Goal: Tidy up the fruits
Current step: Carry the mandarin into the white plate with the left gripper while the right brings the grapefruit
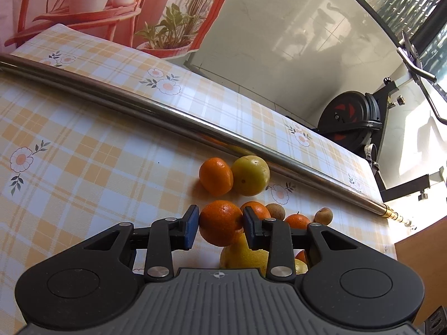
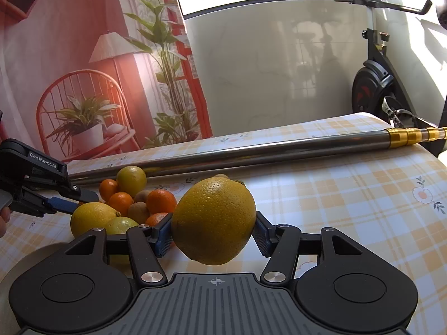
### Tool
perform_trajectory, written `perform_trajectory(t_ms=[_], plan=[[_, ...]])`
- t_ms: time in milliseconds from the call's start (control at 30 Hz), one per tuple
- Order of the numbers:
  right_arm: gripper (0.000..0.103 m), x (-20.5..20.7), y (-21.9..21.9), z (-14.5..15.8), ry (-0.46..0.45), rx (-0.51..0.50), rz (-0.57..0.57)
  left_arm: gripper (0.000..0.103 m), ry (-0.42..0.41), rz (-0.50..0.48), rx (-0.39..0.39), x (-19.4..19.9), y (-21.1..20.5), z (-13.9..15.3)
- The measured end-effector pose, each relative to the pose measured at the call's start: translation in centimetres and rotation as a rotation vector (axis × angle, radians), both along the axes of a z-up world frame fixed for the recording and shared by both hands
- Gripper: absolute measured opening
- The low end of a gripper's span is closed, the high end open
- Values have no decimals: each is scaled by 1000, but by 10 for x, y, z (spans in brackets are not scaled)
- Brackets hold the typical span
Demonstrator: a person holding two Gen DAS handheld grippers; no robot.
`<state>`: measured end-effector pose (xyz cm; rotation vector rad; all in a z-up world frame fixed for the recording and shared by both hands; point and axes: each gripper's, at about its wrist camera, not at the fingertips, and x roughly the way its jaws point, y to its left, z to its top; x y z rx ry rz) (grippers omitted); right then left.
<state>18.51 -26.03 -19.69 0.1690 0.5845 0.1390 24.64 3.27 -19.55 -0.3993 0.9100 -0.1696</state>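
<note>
My left gripper [image 1: 220, 227] is shut on a small orange mandarin [image 1: 220, 223], held over the fruit pile. Beyond it lie another mandarin [image 1: 215, 176] and a yellow-green citrus [image 1: 250, 176] by the pole, more mandarins, brown kiwis [image 1: 323, 215] and a lemon [image 1: 243, 256] underneath. My right gripper [image 2: 213, 229] is shut on a large yellow orange [image 2: 213, 220], held above the table. In the right wrist view the left gripper [image 2: 71, 199] shows at the left over the pile of lemons [image 2: 90, 219], mandarins [image 2: 161, 201] and kiwis [image 2: 138, 212].
A long metal pole [image 1: 167, 111] with a gold end [image 2: 413, 136] lies across the yellow plaid tablecloth [image 1: 69, 167]. A white plate rim [image 2: 25, 262] shows at lower left. An exercise bike [image 2: 371, 86] stands past the table's far right edge.
</note>
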Motion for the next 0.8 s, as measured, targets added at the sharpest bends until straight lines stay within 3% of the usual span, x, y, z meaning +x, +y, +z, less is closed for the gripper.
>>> perform_trajectory(t_ms=[267, 433, 600, 800], plan=[[54, 0, 0, 0, 4, 0, 3, 36, -91, -64, 52, -58, 16, 24], [54, -2, 2, 1, 15, -24, -23, 36, -108, -107, 74, -92, 21, 24], [54, -21, 6, 7, 57, 24, -32, 36, -122, -144, 84, -114, 24, 21], [54, -52, 40, 30, 54, 14, 57, 36, -129, -163, 109, -125, 25, 11]])
